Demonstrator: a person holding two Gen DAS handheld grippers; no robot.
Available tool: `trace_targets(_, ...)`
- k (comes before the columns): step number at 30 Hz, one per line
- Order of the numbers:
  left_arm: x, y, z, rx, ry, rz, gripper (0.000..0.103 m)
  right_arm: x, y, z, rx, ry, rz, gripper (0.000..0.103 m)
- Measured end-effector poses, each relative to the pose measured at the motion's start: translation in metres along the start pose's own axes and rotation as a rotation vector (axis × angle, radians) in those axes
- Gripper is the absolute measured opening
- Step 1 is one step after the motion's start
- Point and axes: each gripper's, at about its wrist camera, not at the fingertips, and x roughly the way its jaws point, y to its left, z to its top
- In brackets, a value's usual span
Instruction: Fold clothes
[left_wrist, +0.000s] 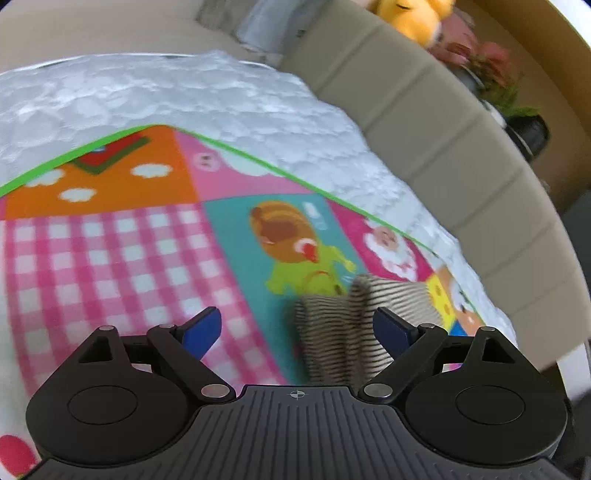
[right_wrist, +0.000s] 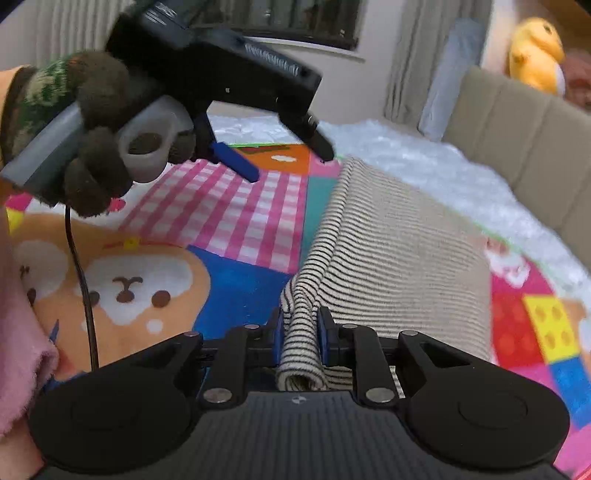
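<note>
Between the right gripper's (right_wrist: 299, 334) pads, the striped garment (right_wrist: 399, 258).

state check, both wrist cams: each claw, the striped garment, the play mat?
right claw: shut on a bunched edge of the striped garment
left claw: open, nothing between its fingers, held above the mat
striped garment: partly folded, lying on the mat, near edge gathered in the right claw
play mat: spread flat on the white bed cover
</note>
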Motion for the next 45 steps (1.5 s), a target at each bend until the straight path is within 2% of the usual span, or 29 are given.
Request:
trace_targets(3, 0.002, -0.028, -0.003, 0.099, 0.002, -0.074, 0.091, 0.006, 0.005, 0.005, -0.017, 0.001, -0.012, 0.021)
trace_targets(6, 0.006, -0.057, -0.006, 0.208, 0.001, -0.149, 0.085, 0.012, 0.009, 0.009, -0.028, 0.000, -0.011, 0.022)
trace_targets(8, 0.014, -0.068, -0.006, 0.236, 0.013, -0.182, 0.080, 0.011, 0.009, 0.011, -0.027, -0.006, -0.009, 0.022)
trace_targets(14, 0.060, -0.061, -0.010, 0.244, 0.087, -0.134, 0.074, -0.012, -0.001, 0.013, -0.019, -0.052, 0.017, 0.028)
trace_targets(19, 0.068, -0.045, -0.001, 0.200, 0.090, -0.156, 0.074, -0.036, -0.028, 0.017, 0.074, -0.117, -0.035, 0.051)
trace_targets(22, 0.073, -0.040, -0.001, 0.201, 0.089, -0.153, 0.074, -0.030, -0.043, 0.018, 0.158, -0.106, -0.069, 0.060)
trace_targets(24, 0.076, -0.040, -0.002, 0.217, 0.088, -0.148, 0.074, -0.014, -0.044, 0.013, 0.181, -0.055, -0.048, 0.062)
trace_targets(26, 0.078, -0.039, -0.002, 0.230, 0.088, -0.148, 0.074, 0.001, -0.034, 0.005, 0.150, -0.013, -0.039, 0.065)
trace_targets(28, 0.080, -0.038, -0.002, 0.231, 0.090, -0.155, 0.075, 0.011, -0.022, 0.000, 0.109, 0.013, -0.040, 0.081)
trace_targets(30, 0.082, -0.037, -0.003, 0.240, 0.088, -0.156, 0.075, 0.016, -0.008, 0.001, 0.055, 0.027, -0.053, 0.086)
trace_targets(33, 0.083, -0.036, -0.005, 0.255, 0.082, -0.154, 0.076, 0.015, 0.003, 0.004, 0.006, 0.036, -0.062, 0.087)
trace_targets(37, 0.081, -0.035, -0.006, 0.251, 0.075, -0.153, 0.076, -0.010, -0.001, 0.010, 0.034, -0.001, -0.056, 0.087)
trace_targets(42, 0.074, -0.034, -0.006, 0.245, 0.051, -0.155, 0.076, -0.043, -0.009, 0.021, 0.030, -0.086, -0.135, 0.087)
trace_targets(45, 0.063, -0.034, -0.003, 0.227, 0.031, -0.155, 0.076, -0.062, -0.042, 0.016, 0.097, -0.121, -0.197, 0.087)
